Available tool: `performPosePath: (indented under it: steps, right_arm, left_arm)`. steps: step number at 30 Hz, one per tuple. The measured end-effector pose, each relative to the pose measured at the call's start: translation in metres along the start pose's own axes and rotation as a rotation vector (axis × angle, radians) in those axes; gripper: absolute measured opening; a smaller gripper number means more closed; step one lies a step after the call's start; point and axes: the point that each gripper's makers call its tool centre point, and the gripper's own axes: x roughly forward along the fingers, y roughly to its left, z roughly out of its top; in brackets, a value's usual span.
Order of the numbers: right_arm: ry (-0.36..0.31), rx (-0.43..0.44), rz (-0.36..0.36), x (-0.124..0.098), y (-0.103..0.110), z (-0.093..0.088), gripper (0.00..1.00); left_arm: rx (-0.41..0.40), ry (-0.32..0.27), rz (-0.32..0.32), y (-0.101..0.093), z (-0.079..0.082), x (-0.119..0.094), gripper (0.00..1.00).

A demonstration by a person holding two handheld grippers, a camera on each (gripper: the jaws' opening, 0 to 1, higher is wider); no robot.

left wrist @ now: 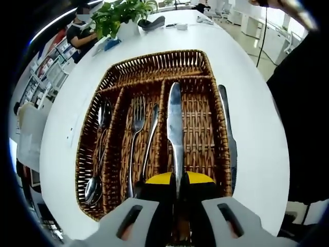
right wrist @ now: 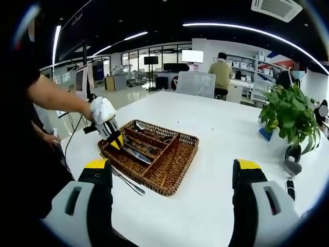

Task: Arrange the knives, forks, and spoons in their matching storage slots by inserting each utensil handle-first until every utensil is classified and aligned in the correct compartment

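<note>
Left gripper view: knife (left wrist: 175,128) in left claw (left wrist: 178,181)

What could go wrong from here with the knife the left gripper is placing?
1. The left gripper holds the knife by its handle end, blade leading into the wicker tray; that likely contradicts handle-first.
2. A second knife lies on the table against the tray's outer wall; a nudge could push it away.

A large white table (right wrist: 216,154) stands in an open office under a dark ceiling with long light strips (right wrist: 247,30). A potted plant (right wrist: 290,116) sits on it. Glass partitions (right wrist: 154,59), desks and shelves (right wrist: 252,69) line the far side.
</note>
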Motion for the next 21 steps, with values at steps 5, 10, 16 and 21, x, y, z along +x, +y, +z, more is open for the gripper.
performPosePath:
  steps: [5,10,16,21]
  right_arm:
    - [0.005,0.003,-0.003,0.000,0.002,-0.004,1.00]
    - [0.019,0.004,-0.003,0.000,0.004,-0.011,1.00]
    - [0.029,0.000,-0.006,-0.001,0.005,-0.015,1.00]
    - [0.029,0.002,-0.009,-0.002,0.004,-0.015,1.00]
  left_arm:
    - [-0.017,0.008,0.000,0.000,-0.006,0.008,0.06]
    - [-0.011,0.010,-0.006,-0.001,-0.007,0.011,0.06]
    - [-0.022,0.020,-0.047,-0.004,-0.008,0.020,0.07]
    - [-0.021,0.021,-0.054,-0.004,-0.007,0.020,0.07]
